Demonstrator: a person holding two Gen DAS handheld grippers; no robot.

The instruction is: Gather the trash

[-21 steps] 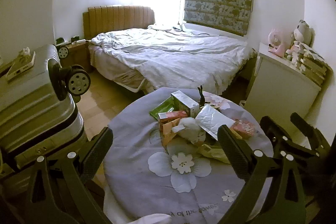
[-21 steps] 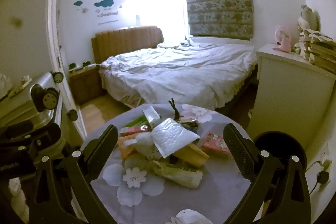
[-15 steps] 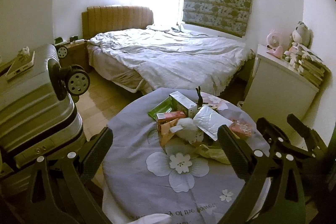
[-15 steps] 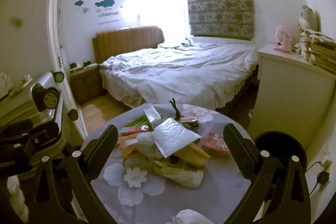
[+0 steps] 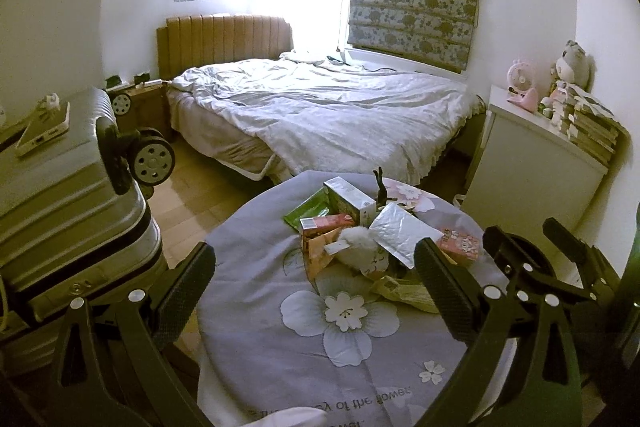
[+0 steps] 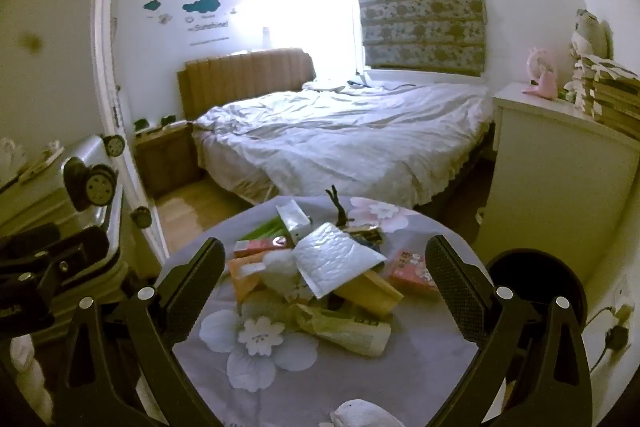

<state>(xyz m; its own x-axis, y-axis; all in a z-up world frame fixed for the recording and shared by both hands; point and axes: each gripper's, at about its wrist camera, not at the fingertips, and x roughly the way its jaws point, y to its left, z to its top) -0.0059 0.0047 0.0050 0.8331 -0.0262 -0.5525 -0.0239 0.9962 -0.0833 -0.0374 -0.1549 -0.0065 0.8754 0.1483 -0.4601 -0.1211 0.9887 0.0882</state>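
A pile of trash (image 5: 360,235) (image 6: 316,267) lies on a round table (image 5: 280,359) (image 6: 432,359) under a grey flowered cloth: a silver padded envelope (image 5: 402,229) (image 6: 336,259), a pink carton (image 5: 326,225), a pale box (image 5: 348,197), a red packet (image 5: 460,243) (image 6: 412,267), a yellow bag (image 6: 344,327). My left gripper (image 5: 316,287) hovers open above the table's near side, short of the pile. My right gripper (image 6: 326,277) is open too, its wide jaws framing the pile from above, nothing touched. The right gripper also shows at the left wrist view's right edge (image 5: 536,255).
A black round bin (image 6: 536,283) stands right of the table. A silver suitcase (image 5: 60,195) lies on its side at the left. A bed (image 5: 320,115) fills the back of the room. A white cabinet (image 5: 536,171) with books and toys stands at the right.
Both views shift only slightly. In the left wrist view the table and pile have slid a little up and left. Both grippers stay open.
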